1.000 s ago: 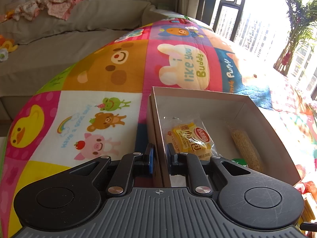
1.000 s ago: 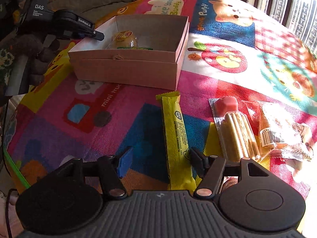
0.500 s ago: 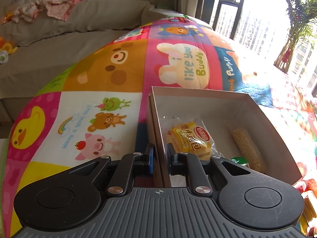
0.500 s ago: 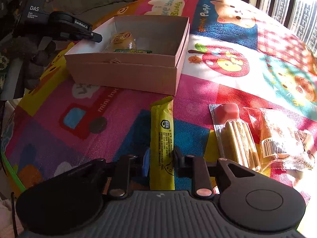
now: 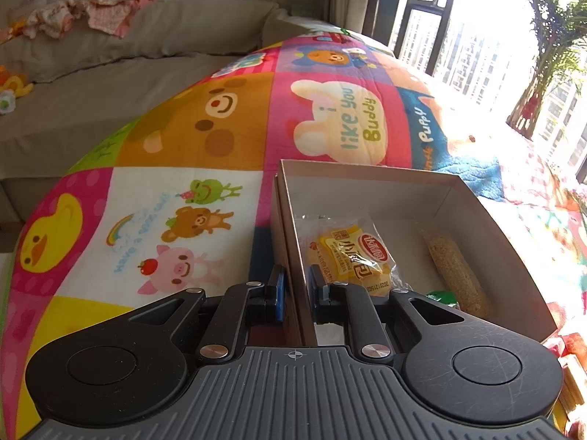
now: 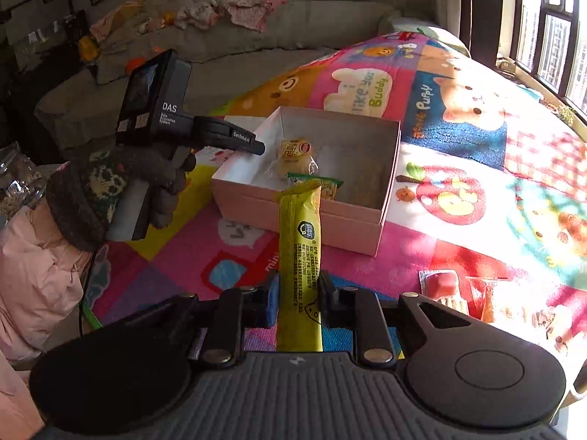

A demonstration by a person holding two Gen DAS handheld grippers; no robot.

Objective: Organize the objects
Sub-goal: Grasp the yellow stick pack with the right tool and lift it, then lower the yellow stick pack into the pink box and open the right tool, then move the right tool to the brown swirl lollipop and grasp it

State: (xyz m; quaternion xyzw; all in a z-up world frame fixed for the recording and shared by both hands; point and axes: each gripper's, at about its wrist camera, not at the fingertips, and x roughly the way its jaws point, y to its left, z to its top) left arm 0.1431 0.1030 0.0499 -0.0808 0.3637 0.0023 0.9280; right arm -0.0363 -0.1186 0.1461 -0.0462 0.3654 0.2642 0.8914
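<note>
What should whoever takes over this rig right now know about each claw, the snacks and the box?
Left claw: shut on the box wall, steadying it.
Right claw: shut on the yellow snack bar, lifted, pointing at the box.
Done: yellow bun packet, grain stick and green packet lie in the box.
Left: drop the bar in, then fetch the pink-topped stick pack and clear bag from the mat.

Cartoon play mat [image 6: 458,117] under box [image 6: 315,216], snacks [image 6: 488,300]
</note>
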